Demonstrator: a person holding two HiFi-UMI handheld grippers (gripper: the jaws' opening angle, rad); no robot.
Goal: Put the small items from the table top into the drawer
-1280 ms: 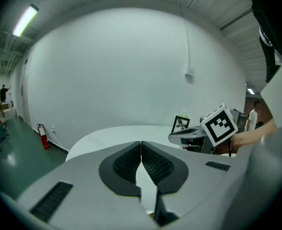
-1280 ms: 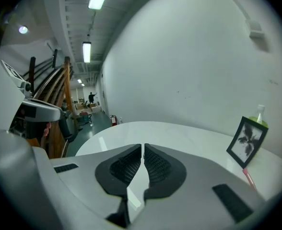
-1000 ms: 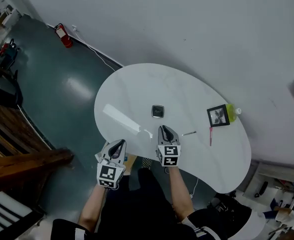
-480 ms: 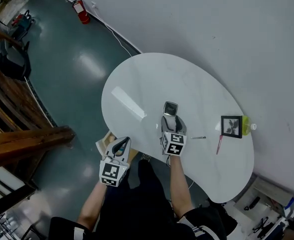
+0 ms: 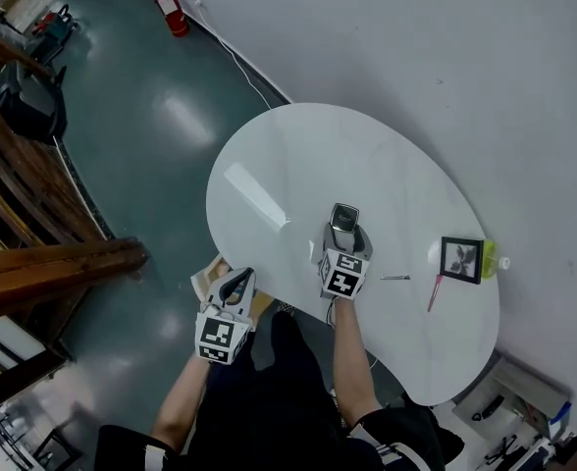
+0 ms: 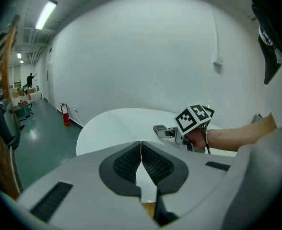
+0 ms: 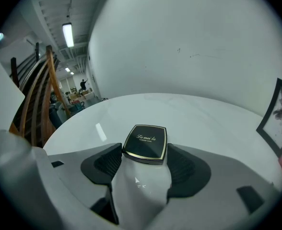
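Left gripper (image 5: pixel 232 283) sits off the table (image 5: pixel 269 155) rim at 8 o'clock, jaws pressed together and empty, by the drawer (image 5: pixel 206 279) (wood box, looks open, contents unseen). Right gripper (image 5: pixel 344 235) is at centre, jaws just been opening, now spread. Black compact (image 5: pixel 343 214) lies between the tips, unpinched. Metal pin (image 5: pixel 394 278) and red pen (image 5: pixel 433 292) lie at 4 o'clock. Early stage, I judge: all three left.

Picture frame (image 7: pixel 280 115) cut off at right edge.
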